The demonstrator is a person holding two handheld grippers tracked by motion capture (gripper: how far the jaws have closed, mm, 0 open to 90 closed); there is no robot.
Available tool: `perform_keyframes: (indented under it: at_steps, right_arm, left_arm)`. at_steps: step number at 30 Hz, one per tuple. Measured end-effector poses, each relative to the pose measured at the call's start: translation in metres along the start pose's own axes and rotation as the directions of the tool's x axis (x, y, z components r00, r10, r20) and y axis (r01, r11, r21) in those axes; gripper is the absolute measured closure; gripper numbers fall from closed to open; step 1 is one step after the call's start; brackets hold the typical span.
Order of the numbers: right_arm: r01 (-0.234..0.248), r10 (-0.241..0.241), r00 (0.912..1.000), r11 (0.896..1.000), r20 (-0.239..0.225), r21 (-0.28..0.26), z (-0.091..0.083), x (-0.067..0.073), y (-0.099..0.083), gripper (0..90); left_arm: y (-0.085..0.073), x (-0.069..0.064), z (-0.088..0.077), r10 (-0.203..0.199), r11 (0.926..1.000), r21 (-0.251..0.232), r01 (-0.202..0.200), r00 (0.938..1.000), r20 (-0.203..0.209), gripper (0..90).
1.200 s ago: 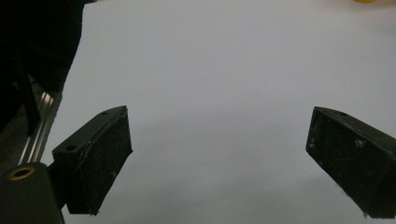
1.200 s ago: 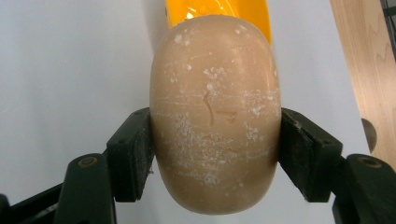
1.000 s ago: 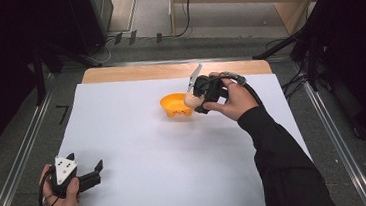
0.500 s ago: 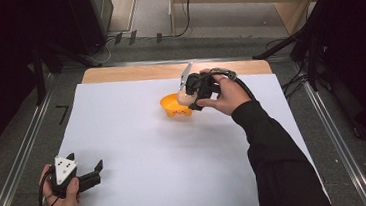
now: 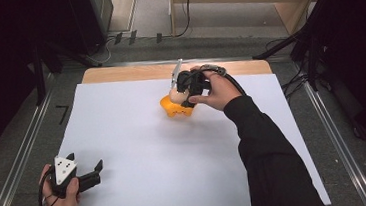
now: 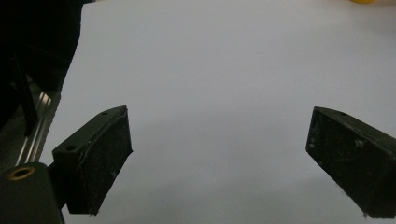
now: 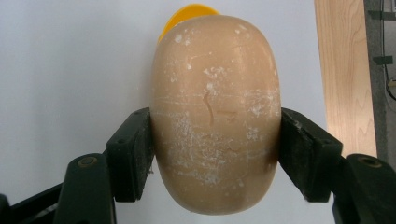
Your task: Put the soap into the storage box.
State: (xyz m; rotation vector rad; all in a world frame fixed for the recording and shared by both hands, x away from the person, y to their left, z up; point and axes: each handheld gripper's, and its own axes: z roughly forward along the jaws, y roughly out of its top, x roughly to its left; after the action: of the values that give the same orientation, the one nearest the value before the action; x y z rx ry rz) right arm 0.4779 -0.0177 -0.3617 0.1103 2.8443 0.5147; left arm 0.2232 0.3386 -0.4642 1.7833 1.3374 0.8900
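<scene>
While the white sheet [image 5: 139, 137] covers most of the table [image 5: 118, 73], the work happens in the upper middle of the high view. There the right tongs [image 5: 182, 94] are clamped on a beige egg-shaped object [image 7: 217, 116], one jaw on each of its sides, just over the orange bowl [image 5: 176, 108]. I judge the grasp is done, but whether the egg goes into the bowl or comes out of it I cannot tell. The left tongs [image 5: 94, 172] rest in the lower left of the frame, jaws wide apart, holding nothing.
</scene>
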Motion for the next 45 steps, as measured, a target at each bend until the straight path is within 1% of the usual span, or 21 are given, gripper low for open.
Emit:
perform_keyframes:
  at_steps: [2,4,6,7,9,14,18,22,25,27,29,31,34,35,38,39,40,41,42,44,45]
  right_arm:
    - [0.01,-0.01,0.9999,1.0,0.0,-0.004,0.002,-0.001,0.002,33.2]
    - [0.022,-0.022,0.9996,1.0,-0.016,0.002,0.005,-0.001,0.003,33.2]
    - [0.03,-0.03,0.9994,1.0,-0.019,0.01,0.007,-0.002,0.005,33.2]
    - [0.017,-0.017,0.9996,1.0,-0.022,0.015,0.008,-0.002,0.005,33.2]
    - [0.017,-0.017,0.9997,1.0,-0.017,0.016,0.011,-0.004,0.006,33.2]
    - [0.012,-0.012,0.9997,0.999,-0.021,0.036,0.018,-0.006,0.007,33.1]
    - [0.001,0.0,0.9995,0.999,-0.032,0.032,0.023,-0.007,0.008,33.1]
    - [0.016,-0.015,0.9992,0.999,-0.038,0.031,0.027,-0.007,0.009,33.0]
    - [0.016,-0.014,0.9993,0.999,-0.034,0.043,0.03,-0.008,0.009,33.0]
    - [0.012,-0.01,0.9991,0.998,-0.04,0.063,0.032,-0.008,0.008,33.0]
    - [0.01,-0.008,0.9994,0.998,-0.033,0.063,0.034,-0.009,0.007,33.0]
    - [0.005,-0.003,0.9992,0.998,-0.039,0.066,0.035,-0.01,0.006,33.0]
    - [0.02,-0.018,0.9993,0.998,-0.034,0.06,0.037,-0.01,0.006,32.9]
    - [0.018,-0.015,0.999,0.998,-0.043,0.062,0.037,-0.01,0.006,32.9]
    - [0.009,-0.007,0.9993,0.998,-0.036,0.062,0.039,-0.008,0.007,32.7]
    - [0.011,-0.009,0.9994,0.998,-0.033,0.054,0.038,-0.008,0.007,31.6]
    - [-0.004,0.006,0.9996,0.999,-0.029,0.05,0.037,-0.009,0.008,27.4]
    - [-0.001,0.002,0.9995,0.999,-0.032,0.044,0.036,-0.01,0.008,26.7]
    - [-0.011,0.012,0.9991,0.999,-0.039,0.037,0.035,-0.009,0.009,27.6]
    - [-0.007,0.008,0.9996,0.999,-0.027,0.045,0.034,-0.008,0.009,28.4]
    - [-0.008,0.01,0.9996,0.999,-0.028,0.047,0.033,-0.008,0.009,28.7]
  left_arm:
    - [0.0,0.0,0.0,0.001,1.0,0.0,-0.001,1.0,0.0,7.0]
    - [0.0,0.0,0.0,0.0,1.0,-0.001,0.0,1.0,0.0,7.0]
    - [0.0,0.0,0.0,-0.001,1.0,-0.001,0.001,1.0,0.001,6.9]
    - [0.0,0.0,0.0,-0.002,1.0,0.0,0.002,1.0,0.0,7.0]
    - [0.0,0.0,0.0,-0.002,1.0,-0.001,0.002,1.0,0.001,7.0]
    - [0.0,0.0,0.0,-0.003,1.0,-0.002,0.003,1.0,0.001,7.0]
    - [0.0,0.0,0.0,-0.002,1.0,-0.001,0.002,1.0,0.001,7.0]
    - [0.0,0.0,0.0,-0.003,1.0,-0.002,0.003,1.0,0.001,6.9]
    - [0.0,0.0,0.0,-0.003,1.0,-0.003,0.003,1.0,0.001,7.0]
    - [0.0,0.0,0.0,-0.004,1.0,-0.003,0.004,1.0,0.002,7.0]
    - [0.0,0.001,0.0,-0.004,1.0,-0.004,0.004,1.0,0.002,7.0]
    - [0.0,0.001,-0.001,-0.005,1.0,-0.003,0.005,1.0,0.003,7.0]
    - [0.0,0.001,-0.001,-0.004,1.0,-0.001,0.004,1.0,0.003,7.0]
    - [0.0,0.001,-0.001,-0.004,1.0,-0.001,0.004,1.0,0.003,6.9]
    - [0.0,0.001,-0.001,-0.005,1.0,0.0,0.005,1.0,0.003,6.9]
    - [0.0,0.001,-0.001,-0.005,1.0,-0.002,0.005,1.0,0.003,6.9]
    - [0.0,0.001,-0.001,-0.005,1.0,-0.001,0.005,1.0,0.004,7.0]
    - [0.0,0.001,-0.001,-0.004,1.0,-0.002,0.004,1.0,0.003,6.9]
    - [0.0,0.001,-0.001,-0.005,1.0,-0.002,0.005,1.0,0.003,6.9]
    - [0.0,0.001,-0.001,-0.005,1.0,-0.003,0.005,1.0,0.004,7.0]
    - [0.0,0.001,-0.001,-0.004,1.0,-0.002,0.004,1.0,0.003,7.0]
